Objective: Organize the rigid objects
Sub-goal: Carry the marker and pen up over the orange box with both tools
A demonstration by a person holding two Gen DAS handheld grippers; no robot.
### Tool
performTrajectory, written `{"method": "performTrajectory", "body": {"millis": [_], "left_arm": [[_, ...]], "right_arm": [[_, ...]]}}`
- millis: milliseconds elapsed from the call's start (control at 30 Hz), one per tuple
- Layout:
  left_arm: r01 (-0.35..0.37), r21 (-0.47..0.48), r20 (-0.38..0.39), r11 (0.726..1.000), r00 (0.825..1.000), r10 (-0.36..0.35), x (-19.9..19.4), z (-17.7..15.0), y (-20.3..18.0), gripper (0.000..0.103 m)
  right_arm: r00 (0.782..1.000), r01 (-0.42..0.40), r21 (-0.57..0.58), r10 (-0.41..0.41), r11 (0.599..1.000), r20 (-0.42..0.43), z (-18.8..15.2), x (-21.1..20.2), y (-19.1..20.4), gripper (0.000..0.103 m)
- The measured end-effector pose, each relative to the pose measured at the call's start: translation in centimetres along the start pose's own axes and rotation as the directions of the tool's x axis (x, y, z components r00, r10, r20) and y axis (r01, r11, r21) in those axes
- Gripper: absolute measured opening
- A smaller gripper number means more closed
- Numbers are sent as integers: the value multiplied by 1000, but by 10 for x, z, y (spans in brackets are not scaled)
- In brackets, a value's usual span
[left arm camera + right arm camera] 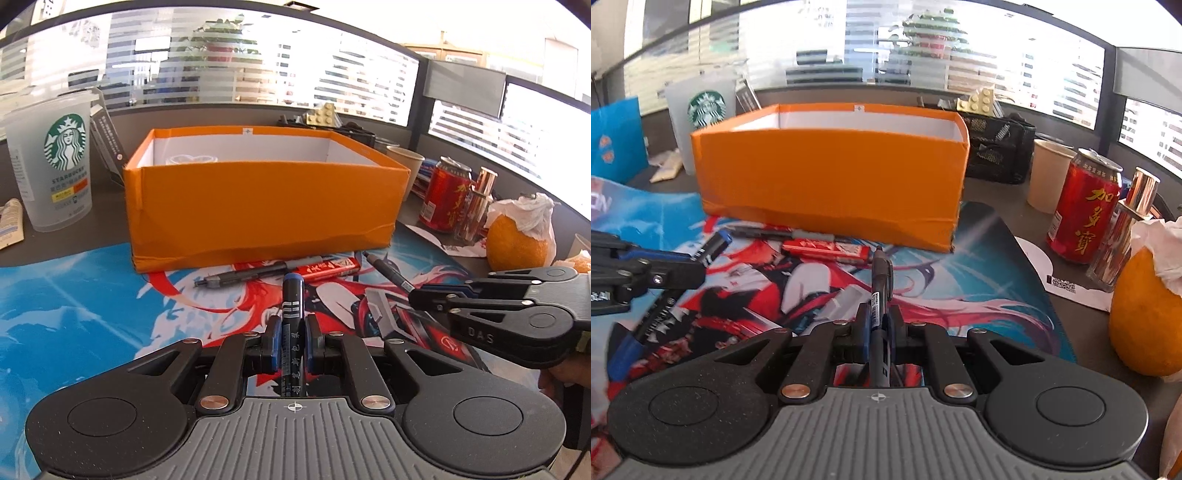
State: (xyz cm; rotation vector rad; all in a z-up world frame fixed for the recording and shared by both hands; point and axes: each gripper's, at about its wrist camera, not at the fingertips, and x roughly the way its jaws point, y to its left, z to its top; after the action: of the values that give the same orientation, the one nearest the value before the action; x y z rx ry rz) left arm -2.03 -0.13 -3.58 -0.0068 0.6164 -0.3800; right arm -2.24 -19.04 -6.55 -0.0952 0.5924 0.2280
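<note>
My left gripper [291,332] is shut on a black marker with a blue cap [293,295], held above the printed mat in front of the orange box [258,192]. My right gripper [880,325] is shut on a slim black pen [881,277] that points toward the box [831,177]. In the right wrist view the left gripper [698,272] sits at the left with its marker [714,242]. In the left wrist view the right gripper [415,295] comes in from the right with its pen [388,271]. A grey pen [240,276] and a red flat pack [328,266] lie by the box's front wall. Another black marker [653,321] lies on the mat.
A Starbucks cup [55,158] stands left of the box. To its right are a paper cup [406,162], a red can [445,195], a rose-gold capped bottle [476,206] and an orange under tissue [517,240]. A black mesh organizer [997,147] stands behind them.
</note>
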Motion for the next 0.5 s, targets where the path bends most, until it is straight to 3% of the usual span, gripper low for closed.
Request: {"method": "performTrajectory", "body": {"millis": [500], "left_arm": [[-36,-22,77,999,996,37,-22,24,14,11]], "right_arm": [[994,-6,-79,15,997,111,24,-33,23,9]]}}
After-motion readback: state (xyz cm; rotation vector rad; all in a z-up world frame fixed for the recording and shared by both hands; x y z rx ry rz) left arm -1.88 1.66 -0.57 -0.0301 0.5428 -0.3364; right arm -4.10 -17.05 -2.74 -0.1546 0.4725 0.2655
